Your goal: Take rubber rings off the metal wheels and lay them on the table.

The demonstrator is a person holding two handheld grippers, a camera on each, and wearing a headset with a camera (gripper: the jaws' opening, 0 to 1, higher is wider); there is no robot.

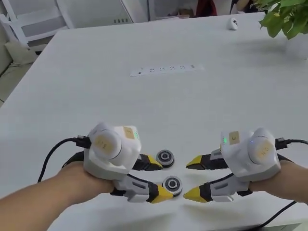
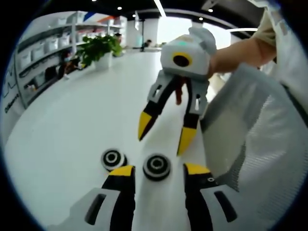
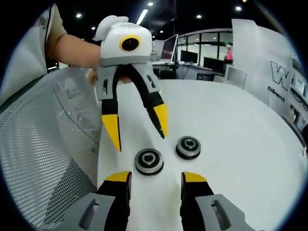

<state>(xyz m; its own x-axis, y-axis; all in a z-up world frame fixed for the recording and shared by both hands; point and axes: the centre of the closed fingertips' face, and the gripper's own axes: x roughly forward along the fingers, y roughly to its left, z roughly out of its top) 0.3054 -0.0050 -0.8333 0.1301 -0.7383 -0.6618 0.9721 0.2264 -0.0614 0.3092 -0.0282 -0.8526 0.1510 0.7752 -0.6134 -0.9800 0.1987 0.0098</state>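
Two small metal wheels with black rubber rings lie flat on the white table (image 1: 96, 86) near its front edge. The nearer wheel (image 1: 172, 184) (image 2: 157, 166) (image 3: 149, 161) sits between both grippers' tips. The farther wheel (image 1: 165, 157) (image 2: 113, 159) (image 3: 188, 147) lies just behind it, outside the jaws. My left gripper (image 1: 162, 179) (image 2: 159, 171) (image 3: 138, 130) is open, its yellow tips level with the near wheel's edge. My right gripper (image 1: 189, 179) (image 2: 164, 134) (image 3: 155, 177) faces it, open, a short gap from that wheel. Neither holds anything.
A white power strip (image 1: 163, 70) lies mid-table. A small white object (image 1: 233, 23) and a green plant (image 1: 286, 17) are at the far right. A grey mesh chair (image 2: 250, 139) (image 3: 43, 144) stands by the table's front edge.
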